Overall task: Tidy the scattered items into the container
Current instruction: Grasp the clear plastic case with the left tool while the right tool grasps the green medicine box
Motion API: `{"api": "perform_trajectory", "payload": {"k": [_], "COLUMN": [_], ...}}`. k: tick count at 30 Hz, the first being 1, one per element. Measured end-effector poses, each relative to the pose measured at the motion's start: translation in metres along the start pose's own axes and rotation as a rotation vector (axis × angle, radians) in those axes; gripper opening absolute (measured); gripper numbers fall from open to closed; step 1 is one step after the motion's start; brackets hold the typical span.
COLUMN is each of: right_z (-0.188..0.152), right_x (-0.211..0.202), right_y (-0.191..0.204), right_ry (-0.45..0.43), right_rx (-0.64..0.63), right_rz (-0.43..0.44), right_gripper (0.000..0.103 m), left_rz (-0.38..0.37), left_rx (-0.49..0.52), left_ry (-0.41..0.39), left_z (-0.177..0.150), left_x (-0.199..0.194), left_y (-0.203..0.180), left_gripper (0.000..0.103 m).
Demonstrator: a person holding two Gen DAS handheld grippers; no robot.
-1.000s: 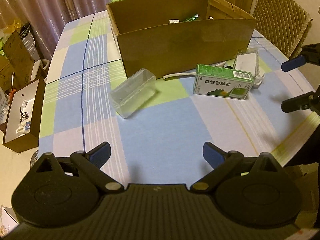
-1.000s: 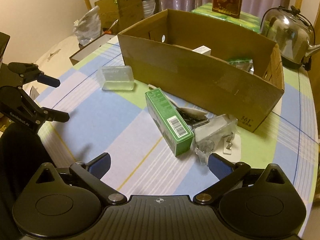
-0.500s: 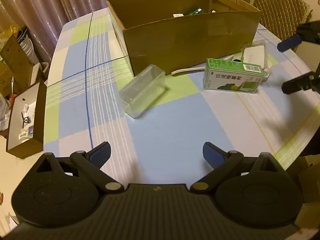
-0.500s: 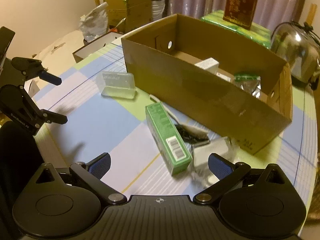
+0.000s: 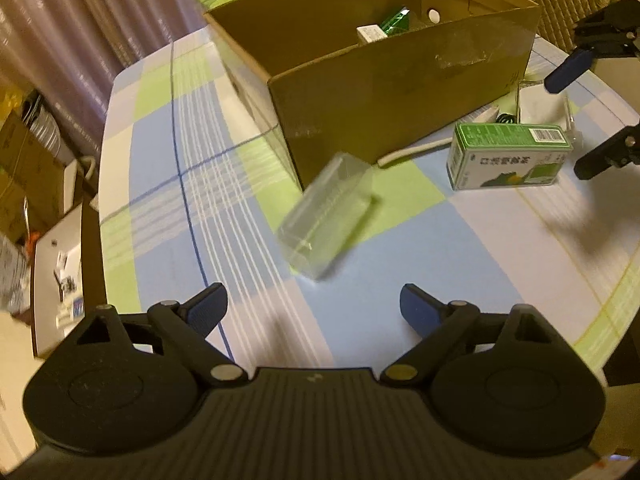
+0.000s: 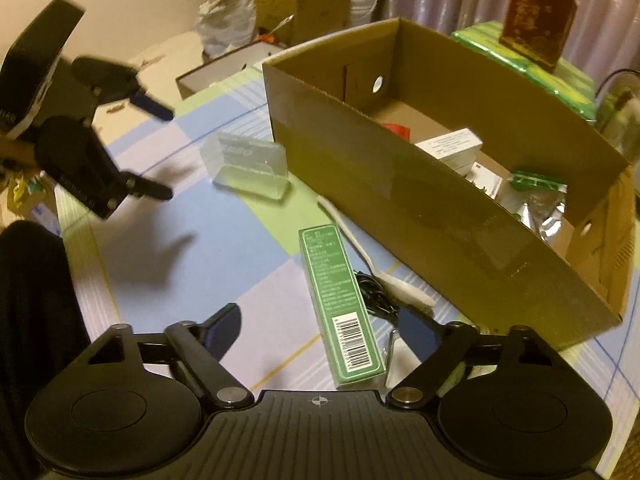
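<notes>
Both grippers had come in closer over the checked blue, green and white tablecloth point(image 5: 168, 184) since the earlier frames, and both sets of jaws had just been closing a little. At the far side stood the long open brown cardboard box point(image 6: 440, 216), already holding a few small packets.

Just ahead of the left gripper point(image 5: 314, 306) lay the clear rectangular plastic case point(image 5: 326, 216), flat on the cloth near the box's corner, its long axis slanting from near left to far right, across the jaw line rather than along it. That gripper was the nearer one to it; its jaws stood spread wide with nothing between them.

Nearest the right gripper point(image 6: 320, 330) lay the long green cardboard carton point(image 6: 340, 304), its barcode end between the spread jaws and its long axis running away from them. No pad appeared to press on it, though the right pad's contact was hard to judge.
</notes>
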State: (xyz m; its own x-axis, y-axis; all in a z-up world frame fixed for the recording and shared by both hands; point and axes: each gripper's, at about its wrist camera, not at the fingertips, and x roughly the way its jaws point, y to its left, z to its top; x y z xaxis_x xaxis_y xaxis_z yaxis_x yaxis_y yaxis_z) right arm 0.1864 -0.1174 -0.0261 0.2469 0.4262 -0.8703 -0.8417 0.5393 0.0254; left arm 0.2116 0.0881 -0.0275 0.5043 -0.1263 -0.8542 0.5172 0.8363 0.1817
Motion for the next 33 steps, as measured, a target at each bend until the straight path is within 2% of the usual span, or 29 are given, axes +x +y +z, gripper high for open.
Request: {"api": "perform_trajectory", "payload": {"k": [3, 5, 8, 14, 18, 19, 22, 24, 26, 28, 31, 33], "right_z": [0.002, 0.004, 0.004, 0.004, 0.004, 0.004, 0.004, 0.004, 0.003, 0.003, 0.001, -0.003], "right_x": [0.01, 0.017, 0.027, 0.047, 0.056, 0.059, 0.062, 0.061, 0.061, 0.059, 0.055, 0.049], "right_y": [-0.006, -0.01, -0.013, -0.013, -0.012, -0.011, -0.012, -0.012, -0.011, -0.011, -0.008, -0.003], "right_ry": [0.026, 0.046, 0.076, 0.118, 0.133, 0.14, 0.146, 0.144, 0.144, 0.148, 0.152, 0.154], "right_rx": [-0.016, -0.023, -0.039, -0.07, -0.074, -0.075, -0.061, -0.058, -0.052, -0.036, -0.018, -0.012], "right_rz": [0.0, 0.001, 0.003, 0.014, 0.013, 0.007, 0.011, 0.015, 0.014, 0.018, 0.034, 0.041], "right_gripper": [0.071, 0.062, 0.054, 0.044, 0.036, 0.031, 0.029, 0.029, 0.028, 0.027, 0.027, 0.027], "left_rz": [-0.02, -0.023, -0.034, -0.08, -0.098, -0.101, -0.097, -0.096, -0.094, -0.096, -0.068, -0.083], "left_rx": [0.014, 0.018, 0.03, 0.074, 0.061, 0.057, 0.058, 0.048, 0.033, 0.015, -0.006, -0.013], "left_ry": [-0.001, 0.01, 0.012, 0.016, 0.018, 0.02, 0.026, 0.034, 0.046, 0.057, 0.081, 0.075], "left_z": [0.009, 0.015, 0.023, 0.034, 0.039, 0.04, 0.042, 0.042, 0.041, 0.04, 0.036, 0.032], "left_x": [0.012, 0.022, 0.033, 0.05, 0.058, 0.06, 0.064, 0.067, 0.068, 0.067, 0.063, 0.055], "left_y": [0.005, 0.008, 0.009, 0.005, 0.006, 0.006, 0.004, 0.004, 0.004, 0.004, 0.002, -0.001], "left_gripper": [0.087, 0.081, 0.08, 0.077, 0.073, 0.071, 0.06, 0.049, 0.034, 0.026, 0.026, 0.026]}}
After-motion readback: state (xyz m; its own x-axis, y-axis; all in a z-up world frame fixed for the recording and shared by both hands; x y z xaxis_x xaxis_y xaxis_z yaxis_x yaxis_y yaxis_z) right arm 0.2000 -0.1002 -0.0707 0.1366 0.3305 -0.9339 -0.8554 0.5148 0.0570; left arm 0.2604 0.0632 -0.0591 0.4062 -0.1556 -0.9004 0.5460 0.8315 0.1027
